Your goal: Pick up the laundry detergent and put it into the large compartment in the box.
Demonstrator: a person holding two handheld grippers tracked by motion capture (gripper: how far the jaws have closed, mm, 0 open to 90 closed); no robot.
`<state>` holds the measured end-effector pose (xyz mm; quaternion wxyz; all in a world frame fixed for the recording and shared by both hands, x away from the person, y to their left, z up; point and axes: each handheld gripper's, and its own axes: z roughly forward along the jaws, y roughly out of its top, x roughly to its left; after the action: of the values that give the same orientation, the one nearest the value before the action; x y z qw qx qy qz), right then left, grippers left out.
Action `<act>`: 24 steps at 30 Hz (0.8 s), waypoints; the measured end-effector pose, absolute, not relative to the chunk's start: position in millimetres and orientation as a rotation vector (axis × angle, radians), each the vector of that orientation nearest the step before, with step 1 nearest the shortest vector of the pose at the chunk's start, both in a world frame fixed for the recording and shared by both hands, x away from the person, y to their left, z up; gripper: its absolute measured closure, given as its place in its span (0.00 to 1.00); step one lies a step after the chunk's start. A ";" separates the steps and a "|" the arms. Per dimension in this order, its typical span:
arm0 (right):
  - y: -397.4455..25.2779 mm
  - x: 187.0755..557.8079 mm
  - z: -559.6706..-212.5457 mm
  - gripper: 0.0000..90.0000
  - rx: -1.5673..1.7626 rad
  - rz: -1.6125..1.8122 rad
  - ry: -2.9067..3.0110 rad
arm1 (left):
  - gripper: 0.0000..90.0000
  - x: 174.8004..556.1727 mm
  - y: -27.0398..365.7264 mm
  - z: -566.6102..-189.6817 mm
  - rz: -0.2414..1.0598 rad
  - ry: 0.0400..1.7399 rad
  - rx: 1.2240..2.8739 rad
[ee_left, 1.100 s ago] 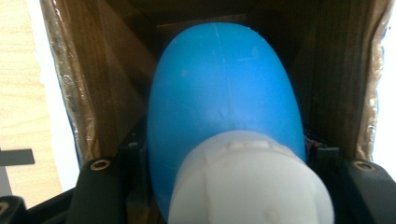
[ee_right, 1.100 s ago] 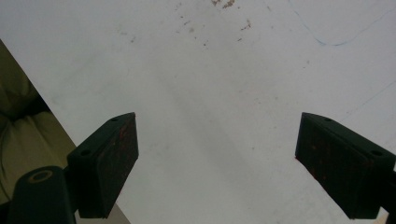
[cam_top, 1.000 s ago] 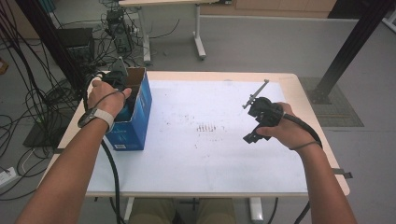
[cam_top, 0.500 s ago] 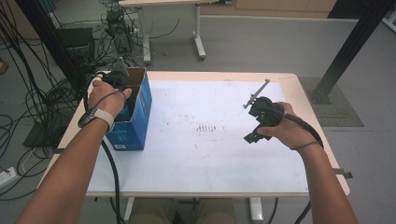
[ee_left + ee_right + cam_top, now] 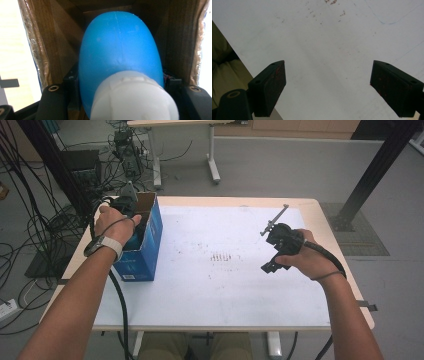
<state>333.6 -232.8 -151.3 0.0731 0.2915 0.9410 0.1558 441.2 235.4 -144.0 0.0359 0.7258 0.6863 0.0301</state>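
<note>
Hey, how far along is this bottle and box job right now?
Done: the left gripper is down inside the open blue cardboard box, its jaws either side of a blue plastic bottle with a white cap. In hand: whether the bottle goes in or comes out can't be told. Left: releasing or lifting it clear. The right gripper hangs open over the white table.

A rectangular table (image 5: 215,290) with a pale wooden rim carries a white sheet (image 5: 220,285) that covers nearly all of its top. A scatter of small dark specks (image 5: 223,256) marks the sheet close to its middle, and faint reddish spots show on the white surface in the right gripper view. At about nine o'clock, on the table's left edge, stands an open blue cardboard box (image 5: 141,247), upright, its brown inner walls visible.
</note>
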 end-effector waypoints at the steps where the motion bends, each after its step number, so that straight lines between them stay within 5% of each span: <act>1: -232.7 333.6 -151.3 0.14 0.875 0.469 2.827 | 0.41 441.3 235.6 -144.0 0.091 2.108 2.229; 24: -232.1 333.0 -150.3 0.14 0.867 0.474 2.824 | 0.41 439.8 232.5 -144.3 0.104 2.102 2.238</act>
<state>333.0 -232.1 -150.3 0.0748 0.2889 0.9412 0.1581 439.8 232.5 -144.3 0.0347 0.7280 0.6839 0.0337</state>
